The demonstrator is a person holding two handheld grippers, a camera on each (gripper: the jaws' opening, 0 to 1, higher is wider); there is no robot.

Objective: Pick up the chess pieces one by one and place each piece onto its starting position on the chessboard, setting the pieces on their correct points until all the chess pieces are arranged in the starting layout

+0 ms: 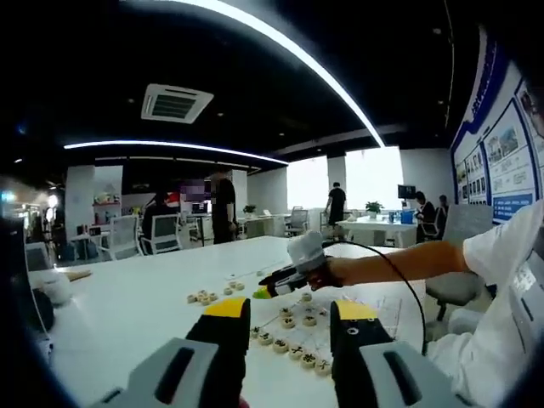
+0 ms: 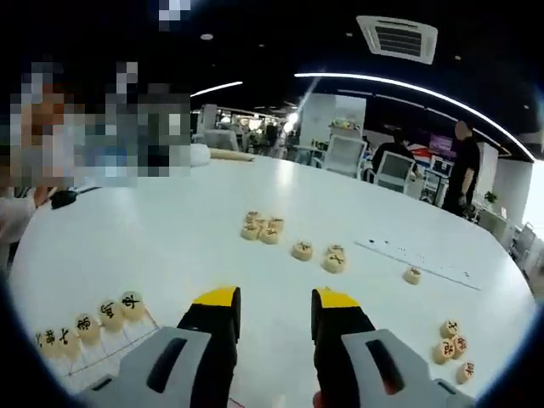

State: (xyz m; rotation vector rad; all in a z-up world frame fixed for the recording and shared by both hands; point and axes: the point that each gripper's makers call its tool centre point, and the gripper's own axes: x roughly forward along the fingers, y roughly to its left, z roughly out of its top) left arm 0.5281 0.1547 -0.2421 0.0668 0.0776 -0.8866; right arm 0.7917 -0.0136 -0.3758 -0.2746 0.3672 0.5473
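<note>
In the left gripper view my left gripper (image 1: 291, 313) stands open above the white table (image 1: 136, 314), nothing between its yellow-tipped jaws. Beyond it a row of round wooden chess pieces (image 1: 293, 348) sits on the clear chessboard (image 1: 381, 313). Loose pieces (image 1: 204, 297) lie farther out to the left. The right gripper (image 1: 270, 287), held in a person's hand, hovers over the board. In the right gripper view my right gripper (image 2: 276, 302) is open and empty. Ahead of it lie loose pieces (image 2: 262, 228), two more (image 2: 334, 259) and a single one (image 2: 412, 274). A row of placed pieces (image 2: 85, 327) lines the board at left.
Three more pieces (image 2: 453, 340) lie at the right of the right gripper view. A clear strip (image 2: 421, 259) lies on the table past them. Office chairs (image 1: 119, 238) and standing people (image 1: 223, 204) are beyond the table's far edge. A black cable (image 1: 399, 280) trails from the right gripper.
</note>
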